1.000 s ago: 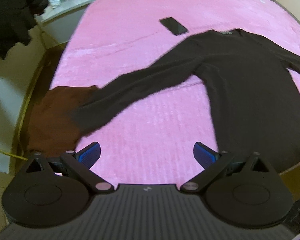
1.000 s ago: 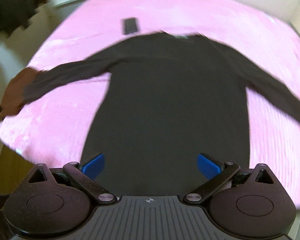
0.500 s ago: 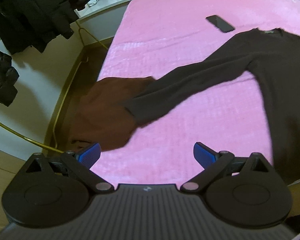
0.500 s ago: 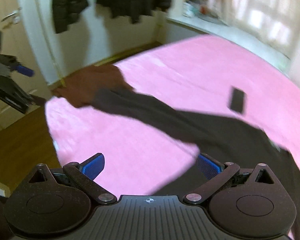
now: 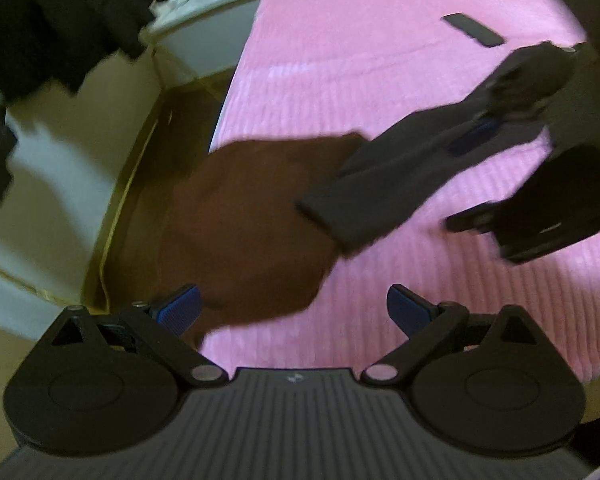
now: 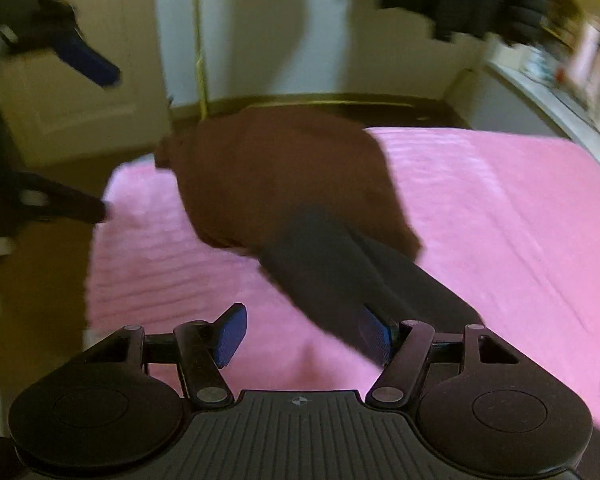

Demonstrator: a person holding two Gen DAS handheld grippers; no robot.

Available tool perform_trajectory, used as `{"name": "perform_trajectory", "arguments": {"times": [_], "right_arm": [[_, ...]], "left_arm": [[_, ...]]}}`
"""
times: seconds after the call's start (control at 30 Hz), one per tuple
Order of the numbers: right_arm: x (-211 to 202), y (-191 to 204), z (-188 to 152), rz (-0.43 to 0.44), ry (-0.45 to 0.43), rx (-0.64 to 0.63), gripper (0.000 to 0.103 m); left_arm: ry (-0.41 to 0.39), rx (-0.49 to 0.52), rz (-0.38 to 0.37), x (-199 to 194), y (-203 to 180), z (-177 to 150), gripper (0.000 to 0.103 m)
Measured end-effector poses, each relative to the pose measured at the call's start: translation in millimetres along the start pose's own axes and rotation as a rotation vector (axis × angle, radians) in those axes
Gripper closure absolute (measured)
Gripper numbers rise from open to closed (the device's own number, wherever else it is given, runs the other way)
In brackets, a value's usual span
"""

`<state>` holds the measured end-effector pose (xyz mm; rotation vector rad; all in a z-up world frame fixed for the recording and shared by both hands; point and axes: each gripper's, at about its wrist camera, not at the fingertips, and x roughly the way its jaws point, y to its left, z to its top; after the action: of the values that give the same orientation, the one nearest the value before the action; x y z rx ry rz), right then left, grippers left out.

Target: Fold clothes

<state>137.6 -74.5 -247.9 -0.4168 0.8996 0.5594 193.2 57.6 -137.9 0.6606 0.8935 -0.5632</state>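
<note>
A dark long-sleeved sweater lies on the pink bed; its left sleeve point(image 5: 384, 184) stretches toward the bed corner, cuff end resting on a brown folded garment point(image 5: 252, 224). In the right wrist view the sleeve point(image 6: 352, 276) runs between my fingers and the brown garment point(image 6: 284, 176) lies beyond it. My right gripper point(image 6: 302, 334) is open, low over the sleeve, its right pad point(image 6: 374, 336) at the cloth. It also shows in the left wrist view point(image 5: 496, 176). My left gripper point(image 5: 292, 308) is open and empty above the bed corner, and appears in the right wrist view point(image 6: 96, 132).
A black phone point(image 5: 472, 30) lies on the pink bed point(image 5: 340, 60) farther back. Dark jackets point(image 5: 48, 20) hang on the wall beside the bed. A windowsill with clutter point(image 6: 560, 76) runs along the bed's far side. Wooden floor point(image 5: 168, 132) shows past the bed edge.
My right gripper has swung left and come down onto the sleeve near its cuff, jaws narrower. My left gripper has shifted left toward the bed corner; the brown garment now sits closer.
</note>
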Motion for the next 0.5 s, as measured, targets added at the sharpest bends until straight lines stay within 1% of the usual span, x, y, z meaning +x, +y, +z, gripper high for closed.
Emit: {"name": "perform_trajectory", "arguments": {"times": [0.03,0.1,0.2,0.27,0.3,0.33,0.37,0.43,0.5], "right_arm": [[22,4,2,-0.001,0.011,-0.044,0.053],[60,12,6,-0.019,0.035,-0.127,0.055],[96,22,0,-0.039,0.057,-0.245,0.055],[108,27,-2,-0.046,0.055,-0.298,0.055],[109,27,-3,-0.053,0.045,-0.306,0.059],[107,22,-2,-0.049,0.031,-0.286,0.093],[100,13,-1,-0.034,0.004,-0.235,0.100],[79,-6,3,-0.009,-0.063,-0.130,0.100],[52,-30,9,0.017,-0.111,-0.009,0.100]], "left_arm": [[0.015,-0.028,-0.001,7,3,-8,0.005],[0.049,-0.077,-0.007,19,7,-23,0.005],[0.112,-0.106,-0.016,33,7,-45,0.005],[0.137,-0.101,-0.019,38,8,-57,0.005],[0.150,-0.099,-0.021,39,8,-62,0.005],[0.157,-0.097,-0.021,40,9,-64,0.005],[0.161,-0.097,-0.023,40,10,-65,0.005],[0.160,-0.103,-0.033,39,13,-60,0.005],[0.142,-0.103,-0.050,40,14,-49,0.005]]}}
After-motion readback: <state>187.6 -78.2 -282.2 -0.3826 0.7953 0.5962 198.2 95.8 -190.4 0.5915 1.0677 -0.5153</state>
